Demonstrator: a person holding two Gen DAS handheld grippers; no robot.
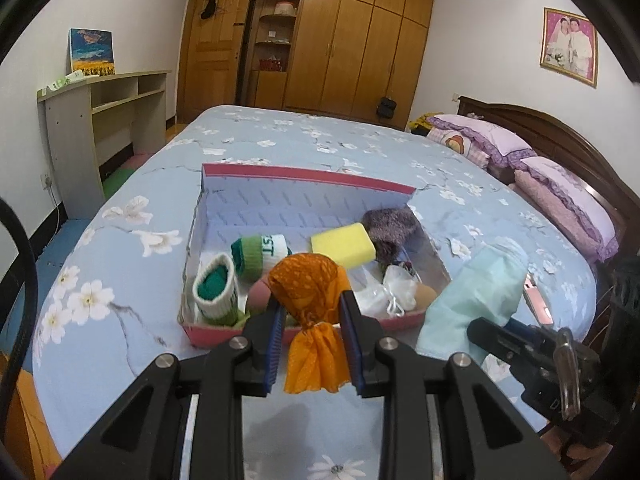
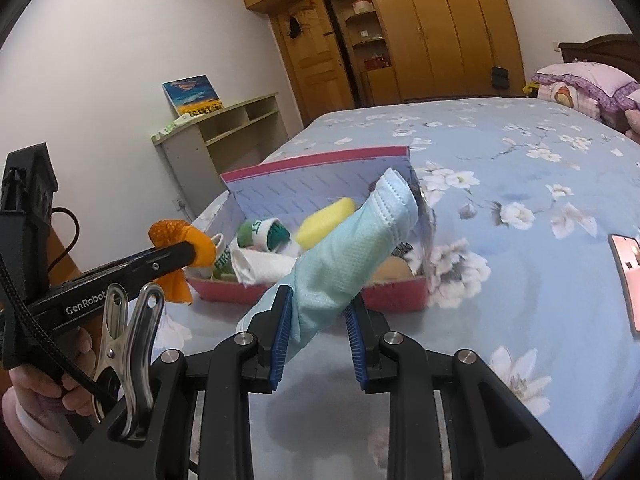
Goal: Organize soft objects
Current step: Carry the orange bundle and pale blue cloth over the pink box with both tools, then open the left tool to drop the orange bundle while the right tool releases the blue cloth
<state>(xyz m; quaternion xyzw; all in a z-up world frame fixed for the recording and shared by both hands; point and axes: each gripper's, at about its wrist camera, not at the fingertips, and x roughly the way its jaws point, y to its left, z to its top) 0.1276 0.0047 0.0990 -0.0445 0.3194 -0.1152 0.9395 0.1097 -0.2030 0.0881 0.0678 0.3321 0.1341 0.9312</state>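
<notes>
Since both loads hang clear above the pink box [image 1: 304,332], left gripper [image 1: 312,312] clamps orange mesh pouch [image 1: 308,288], right gripper [image 2: 320,316] pinches pale-green face mask [image 2: 352,248], seemingly for dropping in.

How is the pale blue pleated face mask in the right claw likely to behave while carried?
The pale blue pleated face mask, pinched in the right claw, juts up past the pads without drooping, so it seems light and a little springy. Its bunched folds suggest it crumples easily. The thin fabric might slip if the grip loosens.
</notes>
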